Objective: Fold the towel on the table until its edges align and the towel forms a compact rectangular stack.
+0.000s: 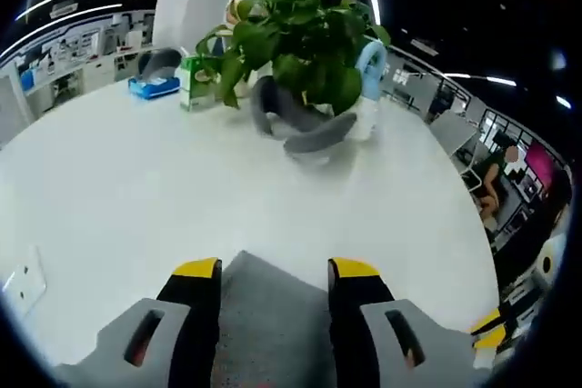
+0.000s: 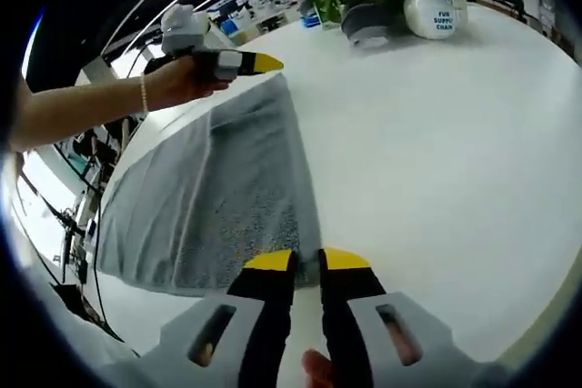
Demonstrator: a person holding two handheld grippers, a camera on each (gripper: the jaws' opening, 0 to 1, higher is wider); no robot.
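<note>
Both views are looking low and close across the white desk (image 1: pixel 118 179) toward the potted plant (image 1: pixel 291 52), the right gripper view sitting farther back from it.

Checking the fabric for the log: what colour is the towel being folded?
Plain grey; the towel shows best in the right gripper view, spread on the white table.

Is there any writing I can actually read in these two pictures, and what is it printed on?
"FUN SUPPORT CHAN...": dark letters on the white container with the light blue handle, in the right gripper view; the last word is cut off by the curve.
Green carton beside the plant, left gripper view: print too blurred to read.
Blue box on the table: no legible text.
Wall posters far behind: too small to read.
</note>
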